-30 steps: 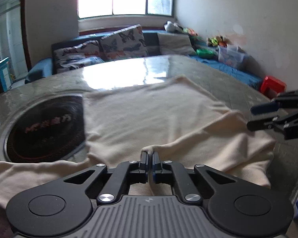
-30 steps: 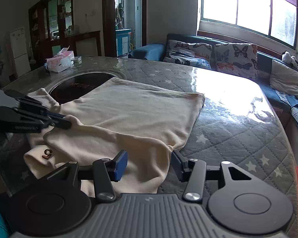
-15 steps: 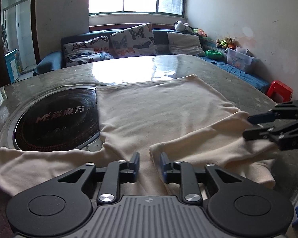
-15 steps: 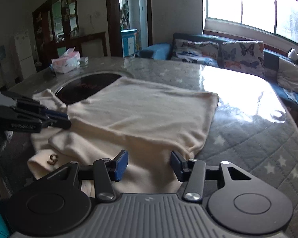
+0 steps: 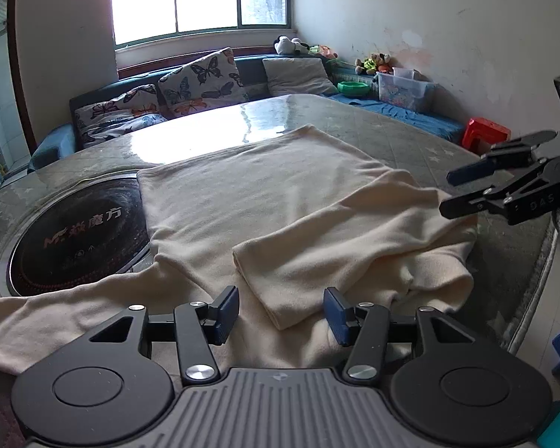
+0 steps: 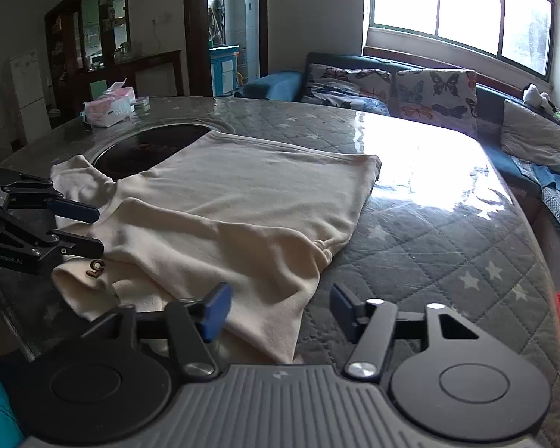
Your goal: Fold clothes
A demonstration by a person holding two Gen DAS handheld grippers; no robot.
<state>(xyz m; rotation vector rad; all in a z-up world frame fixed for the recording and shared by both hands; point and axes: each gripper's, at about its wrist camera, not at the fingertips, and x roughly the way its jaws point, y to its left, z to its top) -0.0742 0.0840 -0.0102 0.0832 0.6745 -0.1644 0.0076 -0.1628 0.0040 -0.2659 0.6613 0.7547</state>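
Observation:
A cream long-sleeved shirt (image 5: 265, 201) lies spread on the round table, and the right wrist view shows the shirt (image 6: 242, 201) from its other side. One sleeve (image 5: 339, 246) is folded back across the body; the other sleeve (image 5: 56, 317) stretches out to the left. My left gripper (image 5: 282, 313) is open, its blue pads either side of the folded sleeve's cuff, holding nothing. My right gripper (image 6: 278, 311) is open over the shirt's near edge, empty. Each gripper shows in the other's view: the right gripper (image 5: 455, 194) at the right edge, the left gripper (image 6: 93, 229) at the left.
A round black hotplate (image 5: 74, 235) is set into the quilted table top (image 6: 448, 246), partly under the shirt. A pink tissue box (image 6: 110, 106) stands at the far side. A sofa with butterfly cushions (image 5: 201, 78) runs under the window. A red stool (image 5: 485, 132) stands beside the table.
My left gripper opened and let go of the sleeve cuff, which now lies on the shirt body, then drew back. The right gripper stayed open and pulled back slightly.

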